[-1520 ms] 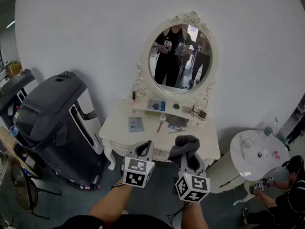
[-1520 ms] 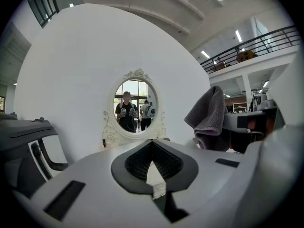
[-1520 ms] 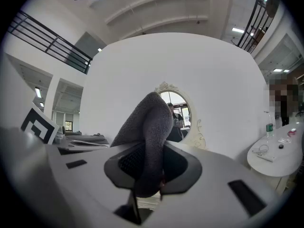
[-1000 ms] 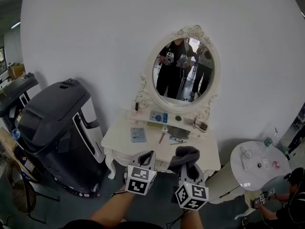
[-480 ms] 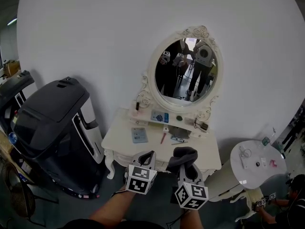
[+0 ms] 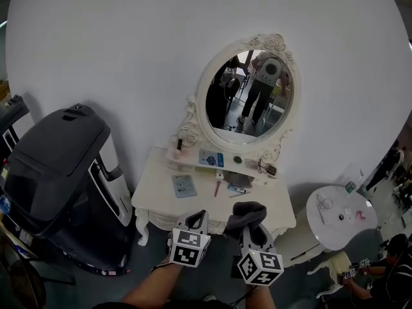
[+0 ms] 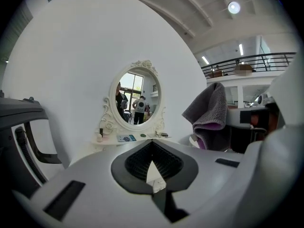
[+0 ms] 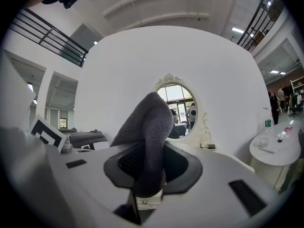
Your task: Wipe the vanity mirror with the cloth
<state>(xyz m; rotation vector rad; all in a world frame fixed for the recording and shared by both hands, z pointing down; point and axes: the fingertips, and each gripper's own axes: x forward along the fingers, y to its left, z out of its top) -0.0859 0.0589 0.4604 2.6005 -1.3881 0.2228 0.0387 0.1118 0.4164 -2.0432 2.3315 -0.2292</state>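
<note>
Behind the cloth [image 8: 150, 127], vanity mirror [image 8: 184, 103] half-hidden.

No word, brand or number can be read anywhere. The blue-printed card [image 6: 211, 158] on the vanity's shelf and the pale booklet [image 6: 184, 185] on the surface carry print too small to make out. The left gripper [image 6: 197, 218] and right gripper [image 6: 250, 223] cubes show only black-and-white square patterns.

You face a plain white wall [image 6: 116, 50]; below it a white vanity tabletop [image 6: 154, 201] stands on the dark floor [image 6: 148, 256], a big black machine [image 6: 55, 153] to its left, a round white side table [image 6: 325, 229] to its right, a ceiling light [image 7: 233, 7] overhead
</note>
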